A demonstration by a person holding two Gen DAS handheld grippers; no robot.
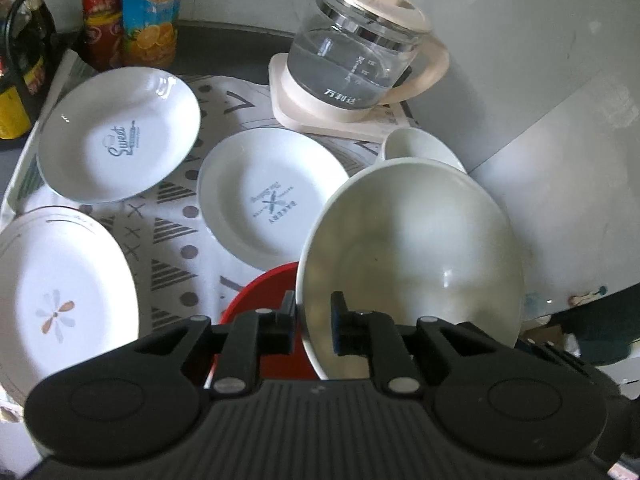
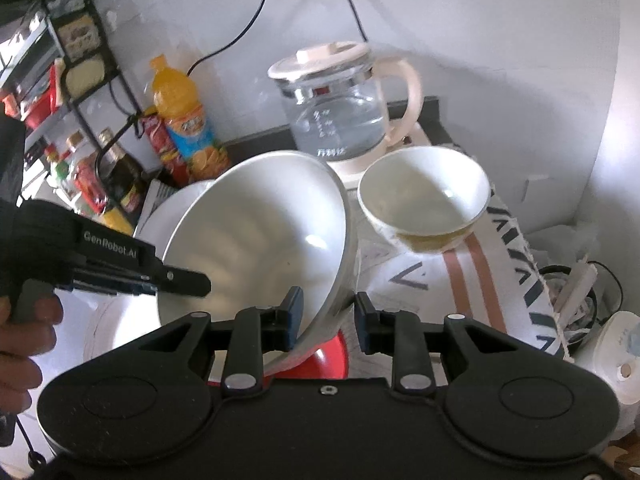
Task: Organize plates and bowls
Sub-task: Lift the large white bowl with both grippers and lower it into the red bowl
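Left wrist view: the left gripper point(image 1: 314, 320) pinches the big white bowl's point(image 1: 408, 252) rim, tilted above a red plate point(image 1: 256, 292). The right gripper point(image 2: 326, 320) seemingly clamps its opposite rim. Beyond, three plates on cloth point(image 1: 176, 216), then the kettle point(image 1: 352, 60).

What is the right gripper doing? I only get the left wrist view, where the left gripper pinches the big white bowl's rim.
Observer: The right gripper straddles the rim of the same big white bowl, one finger inside and one outside. I cannot tell whether it pinches.
Operator: The small bowl behind is mostly hidden for me. Anything in it?
Observer: The small bowl is empty and white inside, with a yellowish band low on its outside.
Operator: Is the left gripper's handle in sight?
Observer: Yes. A person's hand grips it at the picture's left edge.
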